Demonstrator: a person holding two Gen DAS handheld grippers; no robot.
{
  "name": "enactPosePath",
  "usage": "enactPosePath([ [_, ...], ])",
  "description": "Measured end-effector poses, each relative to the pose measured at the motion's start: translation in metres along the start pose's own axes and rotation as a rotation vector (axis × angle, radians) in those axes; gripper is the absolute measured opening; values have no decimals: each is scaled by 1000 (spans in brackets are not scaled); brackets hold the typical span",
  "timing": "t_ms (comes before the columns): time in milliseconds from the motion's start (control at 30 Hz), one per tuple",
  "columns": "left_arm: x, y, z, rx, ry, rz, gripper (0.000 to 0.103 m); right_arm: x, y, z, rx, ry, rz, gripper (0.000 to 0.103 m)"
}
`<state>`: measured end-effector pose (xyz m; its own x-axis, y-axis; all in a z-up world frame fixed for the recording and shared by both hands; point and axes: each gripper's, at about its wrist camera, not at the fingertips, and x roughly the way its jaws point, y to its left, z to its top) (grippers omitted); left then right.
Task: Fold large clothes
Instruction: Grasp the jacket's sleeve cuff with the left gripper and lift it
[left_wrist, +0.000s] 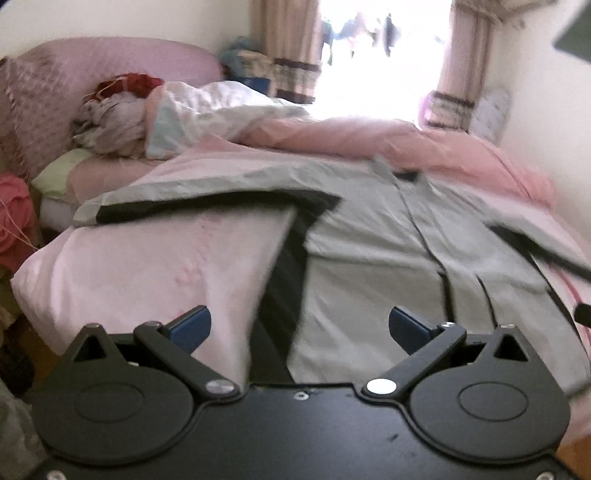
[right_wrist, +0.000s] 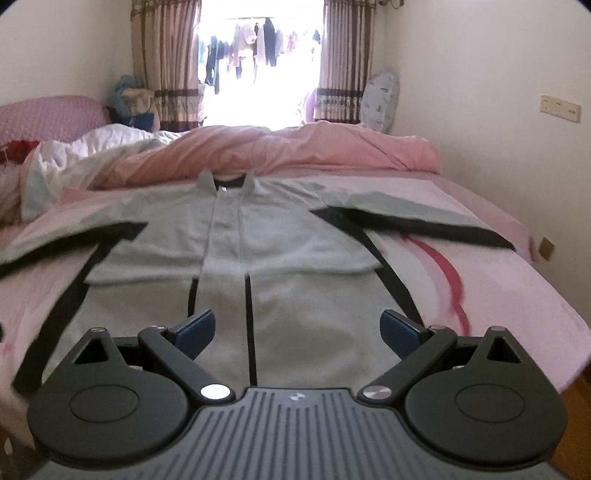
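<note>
A large pale grey-green jacket (right_wrist: 295, 240) with black stripes lies spread face up on the pink bed (right_wrist: 498, 295), collar far, sleeves out to both sides. It also shows in the left wrist view (left_wrist: 369, 251), with its left sleeve (left_wrist: 184, 192) stretched out. My left gripper (left_wrist: 300, 328) is open and empty above the jacket's near left side. My right gripper (right_wrist: 297, 330) is open and empty above the jacket's near hem, in the middle.
A bunched pink quilt (right_wrist: 314, 147) and white cover (right_wrist: 92, 147) lie behind the jacket. A pile of clothes (left_wrist: 110, 122) sits by the pink headboard (left_wrist: 92, 62) at the left. A wall (right_wrist: 517, 110) runs along the right. A curtained window (right_wrist: 258, 55) is beyond.
</note>
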<state>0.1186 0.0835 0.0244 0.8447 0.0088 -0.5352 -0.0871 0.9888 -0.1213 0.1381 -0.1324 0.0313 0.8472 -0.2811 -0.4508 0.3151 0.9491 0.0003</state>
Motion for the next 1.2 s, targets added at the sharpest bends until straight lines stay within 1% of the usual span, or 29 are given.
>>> enactPosePath([
  [100, 35, 33, 27, -70, -18, 57, 103, 40, 9, 24, -29, -15, 36, 103],
  [133, 47, 46, 35, -99, -20, 74, 103, 51, 11, 29, -34, -34, 55, 103],
  [200, 74, 80, 52, -184, -21, 113, 103, 70, 15, 38, -27, -79, 84, 103],
  [233, 87, 97, 59, -226, -18, 129, 103, 78, 17, 41, -17, -86, 90, 103],
  [367, 136, 157, 82, -378, -34, 183, 102, 125, 31, 63, -14, -27, 78, 103],
  [433, 159, 185, 91, -454, -41, 180, 101, 147, 37, 69, -24, 2, 60, 103],
  [533, 191, 222, 102, -569, -36, 197, 99, 177, 47, 76, -44, 42, 44, 103],
  [667, 222, 261, 106, -716, -32, 253, 90, 204, 54, 77, -54, 87, 38, 103],
  [767, 237, 287, 100, -861, -27, 278, 82, 221, 59, 76, -68, 120, 37, 103],
  [800, 241, 294, 98, -899, -29, 293, 80, 224, 60, 76, -70, 124, 40, 103],
  [1000, 253, 319, 99, -995, -128, 305, 79, 247, 64, 76, -71, 153, 37, 103],
  [1100, 255, 325, 102, -1023, -159, 312, 76, 253, 66, 74, -71, 170, 46, 103],
  [1133, 257, 327, 103, -1027, -164, 317, 71, 254, 67, 73, -73, 172, 47, 103],
  [1167, 258, 328, 105, -1026, -163, 332, 60, 254, 68, 73, -76, 174, 47, 103],
  [1200, 264, 329, 107, -1020, -155, 350, 54, 255, 68, 72, -78, 176, 49, 103],
])
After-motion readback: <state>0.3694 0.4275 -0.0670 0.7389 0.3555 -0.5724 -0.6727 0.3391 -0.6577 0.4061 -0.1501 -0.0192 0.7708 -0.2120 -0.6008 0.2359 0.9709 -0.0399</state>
